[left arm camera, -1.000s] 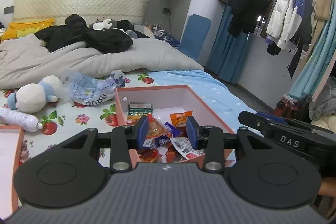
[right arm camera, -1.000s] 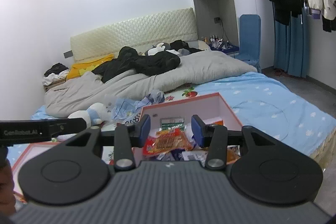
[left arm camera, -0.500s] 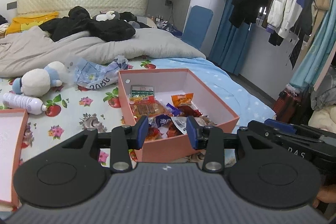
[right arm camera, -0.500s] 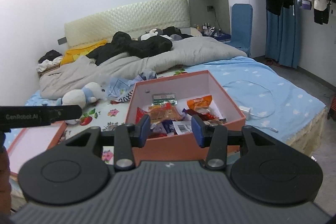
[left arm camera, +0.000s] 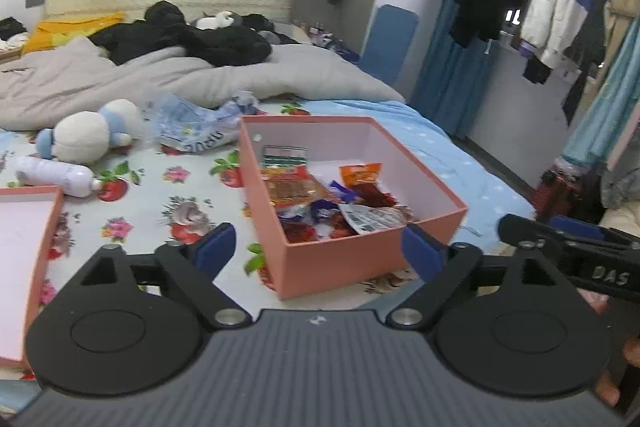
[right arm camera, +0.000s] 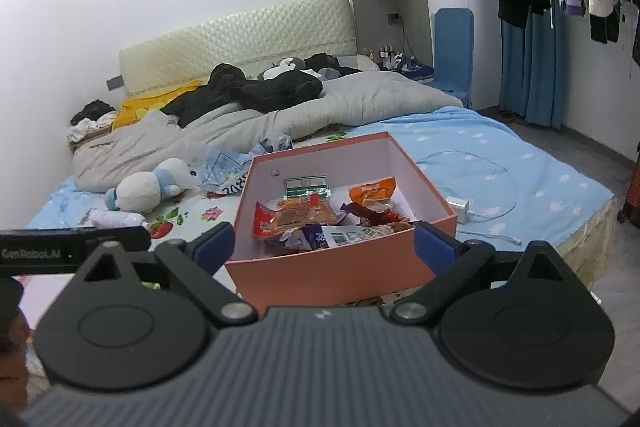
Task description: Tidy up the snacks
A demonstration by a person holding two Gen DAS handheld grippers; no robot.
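A pink open box (left arm camera: 344,259) (right arm camera: 332,271) stands on the bed and holds several snack packets (left arm camera: 320,195) (right arm camera: 320,215), among them an orange one (left arm camera: 360,173) and a green-white one (right arm camera: 306,184). My left gripper (left arm camera: 318,253) is open and empty, hovering in front of the box's near wall. My right gripper (right arm camera: 324,245) is open and empty too, just before the same wall. Each gripper's arm shows at the edge of the other's view.
The box lid (left arm camera: 24,247) lies at the left. A plush toy (left arm camera: 88,135), a plastic bottle (left arm camera: 56,175) and a crumpled bag (left arm camera: 188,127) lie behind. A charger and cable (right arm camera: 476,203) lie right of the box. Grey duvet and clothes beyond.
Both grippers have opened wide from a narrow gap. Both have pulled back and risen, so the whole box now shows in front of them.
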